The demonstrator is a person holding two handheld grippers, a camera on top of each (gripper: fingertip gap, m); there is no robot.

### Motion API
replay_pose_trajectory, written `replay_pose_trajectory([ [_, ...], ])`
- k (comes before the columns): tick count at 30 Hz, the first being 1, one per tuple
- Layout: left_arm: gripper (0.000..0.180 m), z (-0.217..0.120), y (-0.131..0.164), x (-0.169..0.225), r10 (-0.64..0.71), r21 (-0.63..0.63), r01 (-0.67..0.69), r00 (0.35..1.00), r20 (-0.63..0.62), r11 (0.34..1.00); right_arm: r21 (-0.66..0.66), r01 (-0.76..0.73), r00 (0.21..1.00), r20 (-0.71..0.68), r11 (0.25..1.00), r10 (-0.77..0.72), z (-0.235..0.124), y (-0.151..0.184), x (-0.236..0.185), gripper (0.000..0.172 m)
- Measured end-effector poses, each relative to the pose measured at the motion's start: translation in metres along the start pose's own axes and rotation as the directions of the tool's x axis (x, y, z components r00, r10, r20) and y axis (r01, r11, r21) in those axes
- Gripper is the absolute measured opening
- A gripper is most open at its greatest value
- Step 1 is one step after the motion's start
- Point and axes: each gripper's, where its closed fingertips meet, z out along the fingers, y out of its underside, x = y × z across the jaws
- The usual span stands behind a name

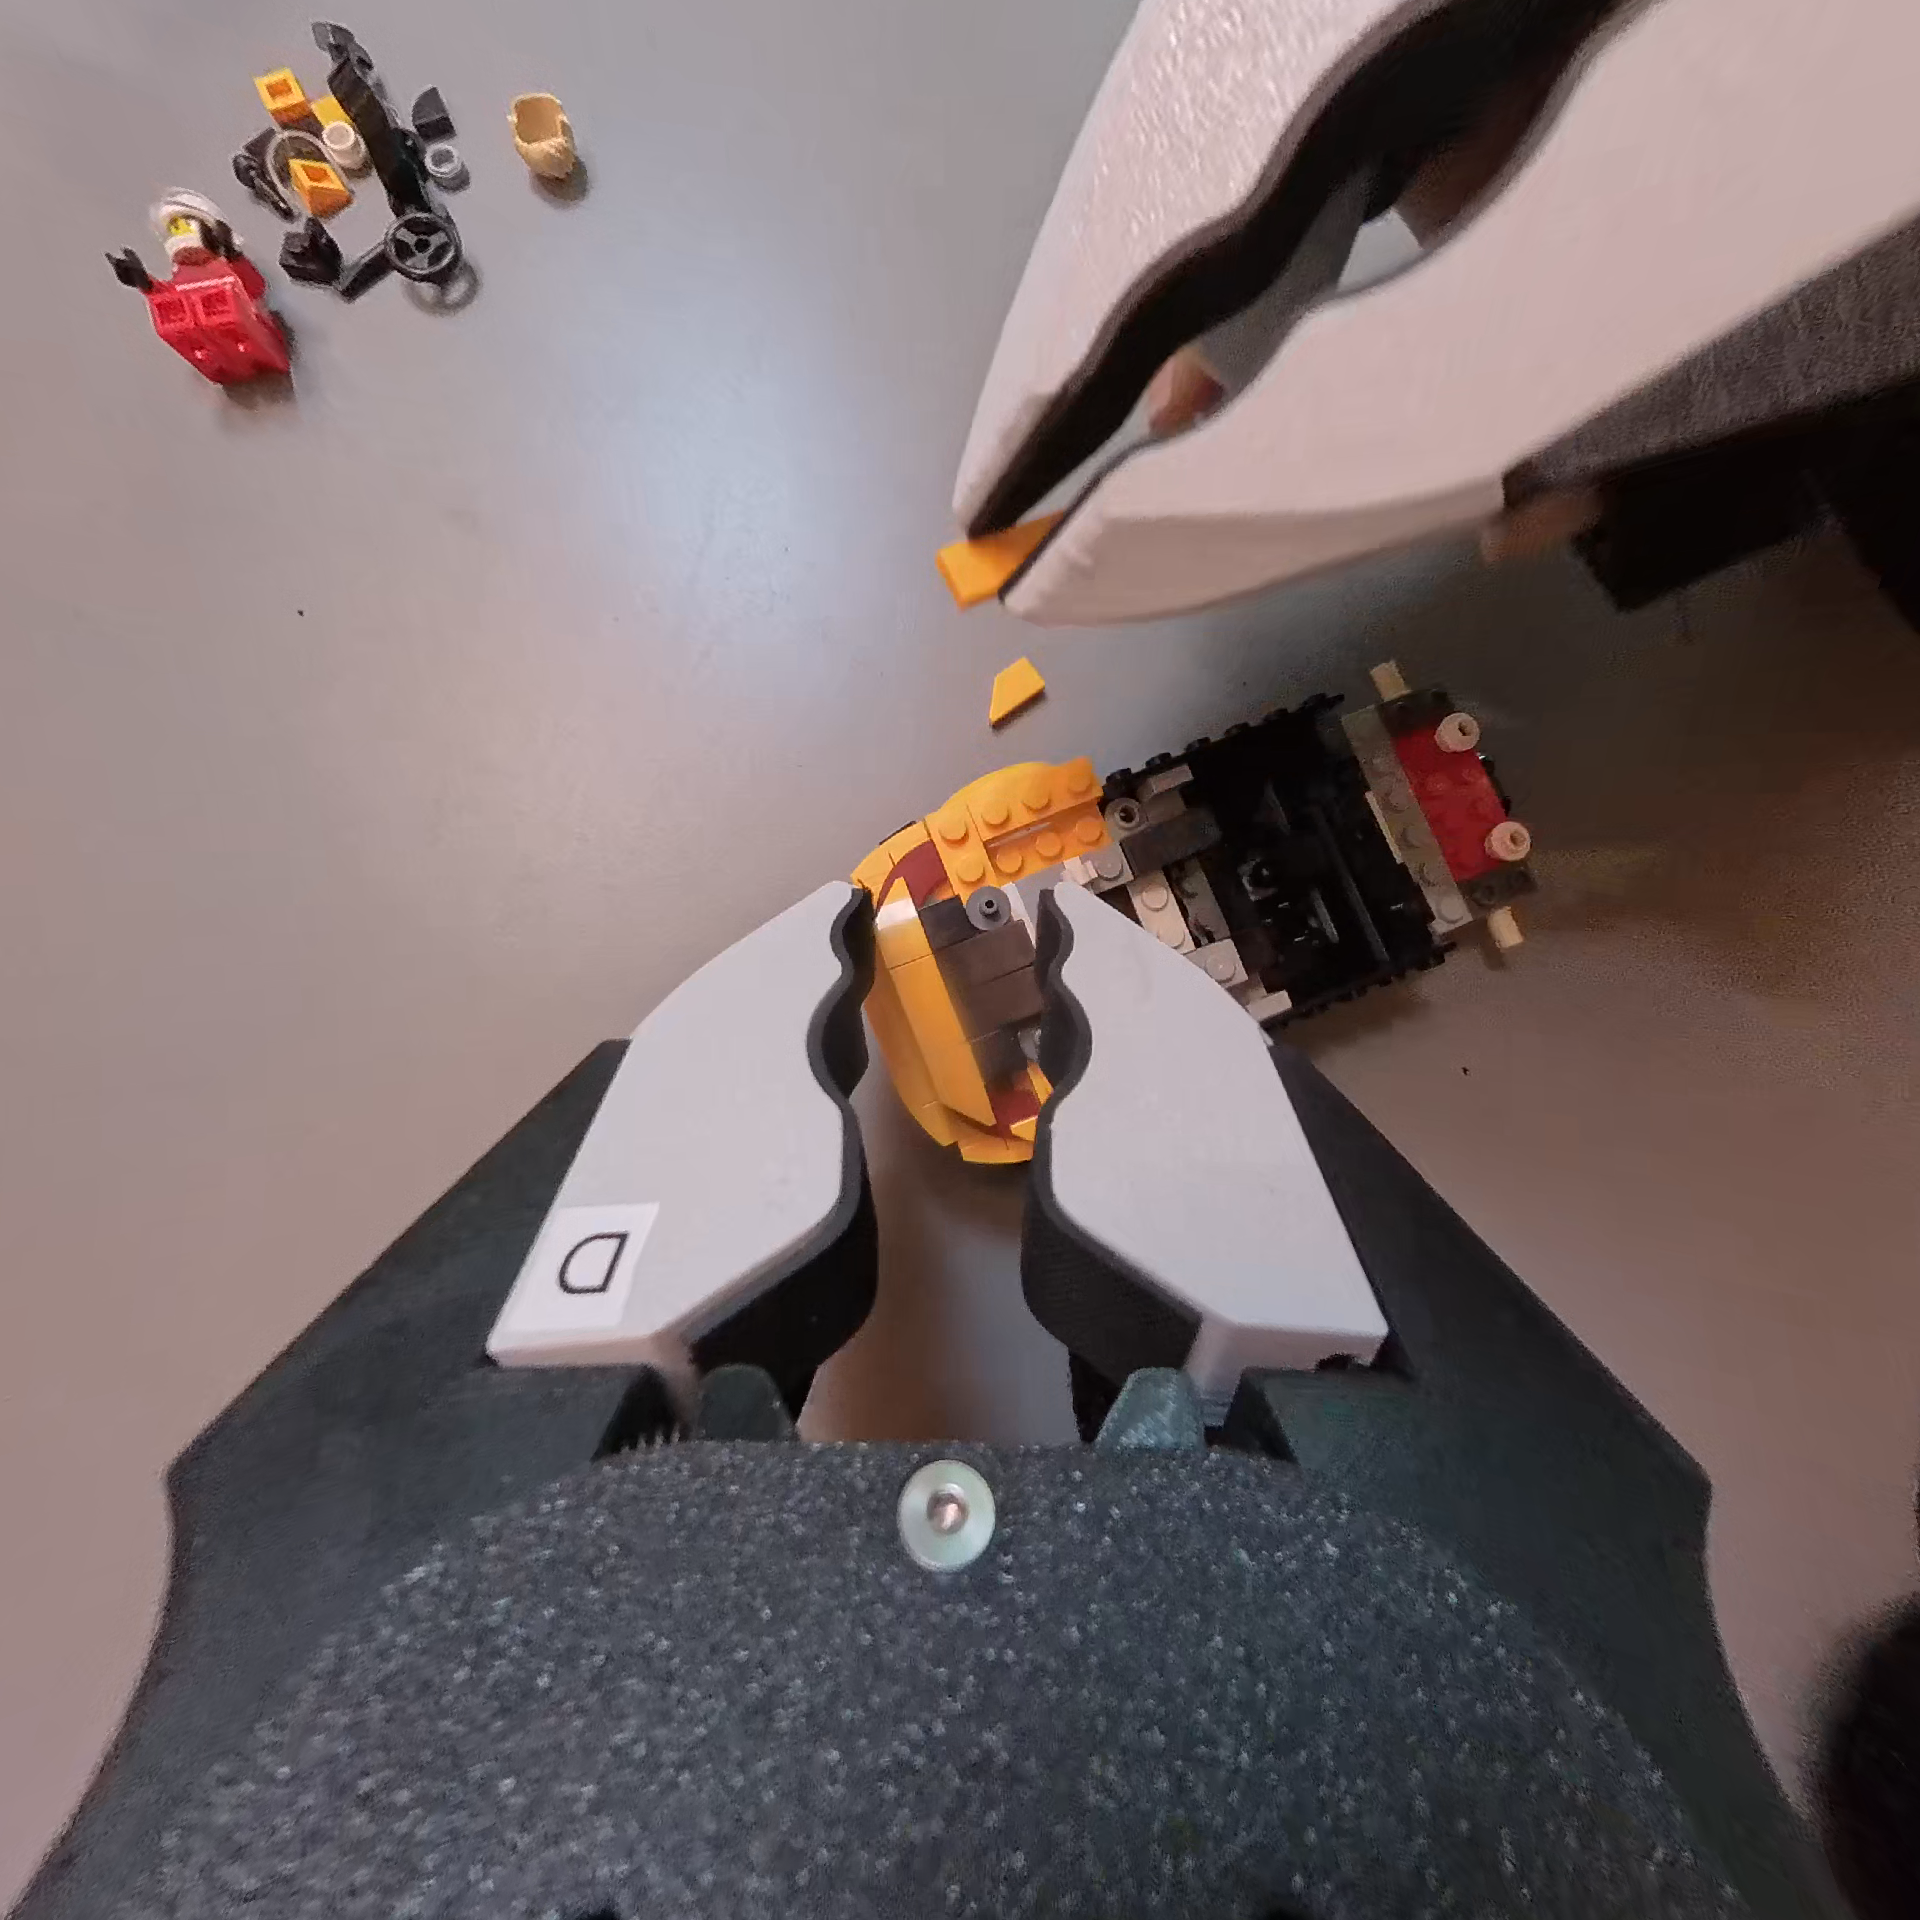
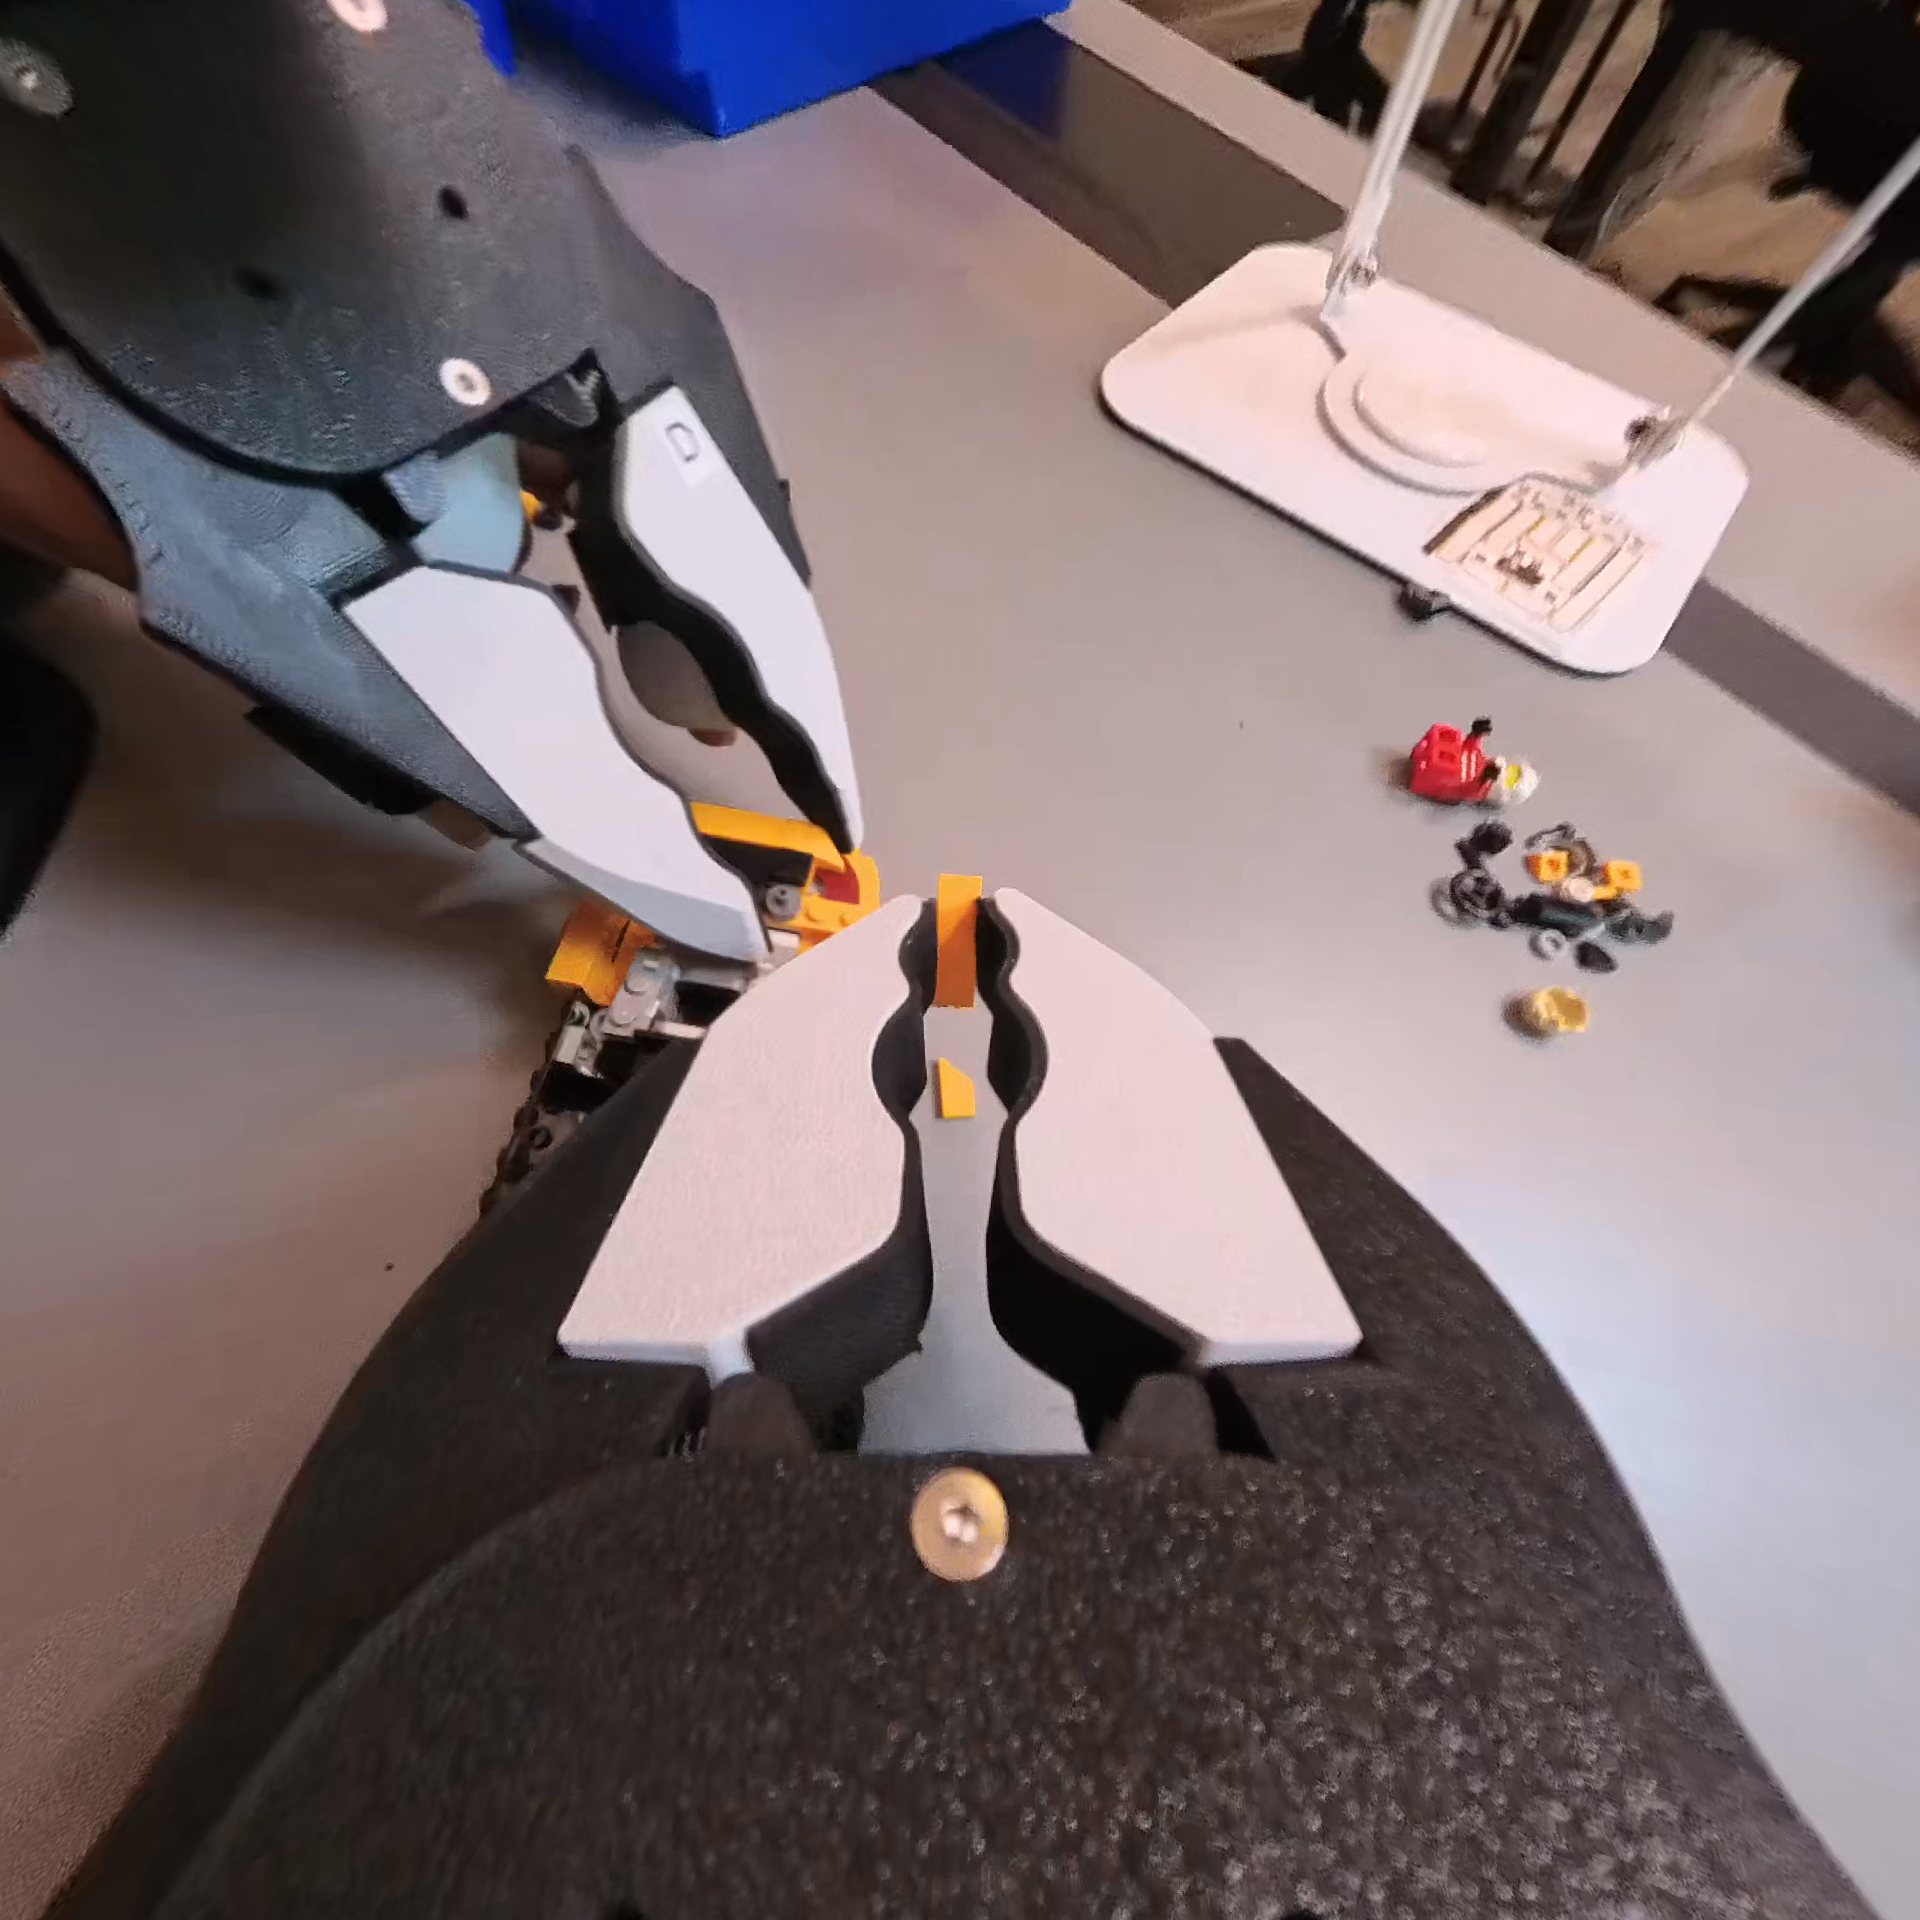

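Note:
A toy brick car lies on the grey table, with an orange front point(image 1: 1023, 821) and a black chassis point(image 1: 1288, 873) that ends in a red block. My left gripper point(image 1: 951, 935) is shut on the orange front, one pad on its orange side and the other on its dark brown bricks. It also shows in the right wrist view point(image 2: 805, 888), clamped on the same orange part point(image 2: 831, 894). My right gripper point(image 2: 956, 914) is shut on a flat orange tile point(image 2: 956, 940) and holds it just beside the car's front. The left wrist view shows that tile point(image 1: 987, 569) at its tips. A small orange wedge point(image 1: 1016, 691) lies on the table below.
A pile of small black, orange and grey parts point(image 1: 343, 177) lies farther off, with a red minifigure point(image 1: 203, 301) and a tan piece point(image 1: 542, 135) beside it. A white lamp base point(image 2: 1423, 447) and a blue box point(image 2: 748, 52) stand near the table's far edge. One gripper's finger ends stand about 6 cm off the other's.

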Motion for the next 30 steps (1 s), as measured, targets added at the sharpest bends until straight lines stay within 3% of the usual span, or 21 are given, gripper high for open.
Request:
replay_pose_trajectory([
  [1,0.029,-0.001,0.0,0.001,0.005,0.002,-0.005,1.0,-0.007,1.0,-0.012,-0.026,1.0,0.014,1.0,0.026,-0.001,0.002,0.003,0.007],
  [11,0.04,-0.023,-0.001,0.001,0.016,0.032,-0.013,0.995,-0.101,0.999,-0.194,-0.033,0.998,0.037,0.98,0.041,0.018,0.047,0.018,0.013],
  [20,0.042,-0.029,0.008,-0.003,0.033,0.032,-0.028,0.987,-0.16,0.999,-0.142,-0.022,0.995,0.098,0.99,0.036,0.014,0.04,0.01,0.04],
  [25,0.046,-0.028,0.022,-0.007,0.048,0.02,-0.045,0.976,-0.213,0.999,-0.096,-0.07,0.959,0.268,0.993,0.093,-0.005,0.014,-0.027,0.037],
  [27,0.047,-0.027,0.023,-0.006,0.02,0.036,-0.011,0.965,-0.261,0.999,-0.138,-0.044,0.947,0.309,0.989,0.086,-0.01,0.012,-0.05,0.046],
  [30,0.046,-0.027,0.028,0.003,0.029,0.036,-0.018,0.94,-0.341,0.999,-0.197,0.076,0.979,0.202,0.978,-0.035,-0.004,0.02,-0.067,0.06],
])
